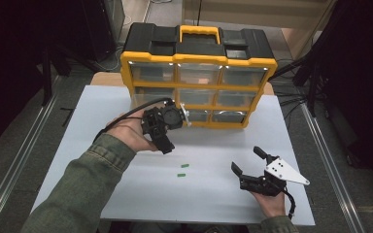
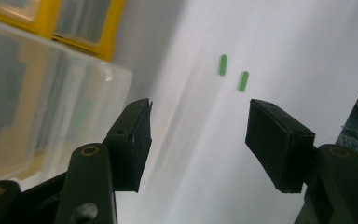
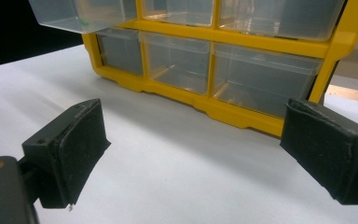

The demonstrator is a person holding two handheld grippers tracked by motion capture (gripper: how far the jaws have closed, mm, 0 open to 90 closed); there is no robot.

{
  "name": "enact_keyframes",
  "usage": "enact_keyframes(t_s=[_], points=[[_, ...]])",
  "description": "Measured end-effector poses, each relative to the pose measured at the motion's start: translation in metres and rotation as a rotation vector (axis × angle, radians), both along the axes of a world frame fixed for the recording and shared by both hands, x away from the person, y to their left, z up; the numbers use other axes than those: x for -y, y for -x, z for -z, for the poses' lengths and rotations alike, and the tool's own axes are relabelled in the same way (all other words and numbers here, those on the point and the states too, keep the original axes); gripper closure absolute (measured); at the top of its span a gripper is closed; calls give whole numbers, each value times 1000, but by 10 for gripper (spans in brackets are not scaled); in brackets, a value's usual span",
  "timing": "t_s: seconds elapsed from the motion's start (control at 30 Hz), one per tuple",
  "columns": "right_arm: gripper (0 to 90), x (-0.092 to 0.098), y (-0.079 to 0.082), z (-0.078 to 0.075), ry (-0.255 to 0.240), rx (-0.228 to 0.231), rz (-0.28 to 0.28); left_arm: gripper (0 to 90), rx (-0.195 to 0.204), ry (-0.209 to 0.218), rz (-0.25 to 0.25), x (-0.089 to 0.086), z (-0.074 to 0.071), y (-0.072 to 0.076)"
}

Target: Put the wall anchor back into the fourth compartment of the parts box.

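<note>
Pegs (image 1: 184, 166), two, small, green, lie side by side on the white worktop (image 1: 223, 194) before the organizer (image 1: 196, 73): judged light, stiff, slippery. Pinch one across its short axis. Left gripper (image 2: 198, 135) fingers released, empty; right gripper (image 3: 191, 154) likewise.

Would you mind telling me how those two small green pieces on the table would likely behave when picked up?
The green pieces look tiny and stubby, so probably light and stiff. Rounded ends suggest they may roll. Lying flat on the white table, they could slip from wide fingers.

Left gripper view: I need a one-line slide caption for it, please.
Open left gripper aimed at two green pieces on the white table, beside a pulled-out clear drawer.
</note>
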State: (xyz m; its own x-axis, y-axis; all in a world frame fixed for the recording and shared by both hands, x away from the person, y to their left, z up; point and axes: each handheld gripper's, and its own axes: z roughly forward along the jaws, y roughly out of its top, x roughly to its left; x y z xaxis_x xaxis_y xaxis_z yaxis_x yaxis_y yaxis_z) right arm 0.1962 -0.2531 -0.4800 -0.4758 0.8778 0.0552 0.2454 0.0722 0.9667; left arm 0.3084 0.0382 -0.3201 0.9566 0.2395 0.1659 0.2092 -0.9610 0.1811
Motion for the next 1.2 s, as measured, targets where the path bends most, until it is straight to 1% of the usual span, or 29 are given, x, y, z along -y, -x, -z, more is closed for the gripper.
enact_keyframes(t_s=[0.07, 0.1, 0.13, 0.27, 0.3, 0.33, 0.37, 0.4, 0.47, 0.5, 0.53, 0.67, 0.7, 0.73, 0.77, 0.8, 0.83, 0.9, 1.0, 1.03, 1.07, 1.13, 1.17, 1.2], points=[[72, 0, 0, 0, 4, 2, -2, 403, -14, -2, 3, 1, 10, 1], [72, 0, 0, 0, 3, 2, -3, 403, -33, -7, 7, 3, 21, 2], [72, 0, 0, 0, 3, 2, -3, 403, -33, -7, 7, 3, 21, 2], [72, 0, 0, 0, 3, 1, -3, 404, -62, -37, 18, 8, 47, 3], [72, 0, 0, 0, 4, 1, -3, 404, -83, -48, 25, 11, 60, 3], [72, 0, 0, 0, 4, 1, -3, 404, -83, -48, 25, 11, 60, 3], [72, 0, 0, 0, 7, 2, -4, 404, -100, -68, 34, 16, 74, 3], [72, 0, 0, 0, 7, 2, -4, 404, -100, -68, 34, 16, 74, 3], [72, -1, 0, 0, 6, 1, -4, 404, -113, -98, 49, 21, 85, 3], [72, 0, 0, 0, 5, 1, -4, 404, -131, -109, 48, 25, 94, 3], [72, 0, 0, 0, 5, 1, -4, 404, -131, -109, 48, 25, 94, 3], [72, 0, 0, 0, 1, 2, -3, 405, -136, -128, 76, 33, 105, 2], [72, 0, 0, 0, 1, 3, -3, 405, -143, -125, 75, 36, 110, 3], [72, 0, 0, 0, 1, 3, -3, 405, -143, -125, 75, 36, 110, 3], [72, 0, 0, 0, 1, 4, -4, 405, -147, -125, 83, 38, 116, 3], [72, 0, 1, 0, 2, 5, -5, 405, -147, -125, 83, 38, 116, 3], [72, 1, 1, 0, 1, 5, -5, 405, -157, -118, 78, 39, 124, 4], [72, 0, 1, 0, 1, 5, -6, 405, -162, -120, 78, 40, 131, 4], [72, 0, 0, 0, 2, 3, -6, 406, -177, -128, 78, 40, 138, 3], [72, 0, 0, 0, 2, 2, -8, 410, -175, -130, 81, 40, 140, 3], [72, 0, 0, 0, 2, 1, -8, 459, -172, -130, 86, 40, 141, 3], [72, 0, 0, 0, 5, 0, -10, 463, -181, -133, 89, 41, 141, 2], [72, 0, 0, 0, 6, 1, -11, 501, -178, -133, 93, 41, 141, 2], [72, -1, 0, 0, 5, 1, -11, 520, -179, -131, 91, 41, 142, 2]])
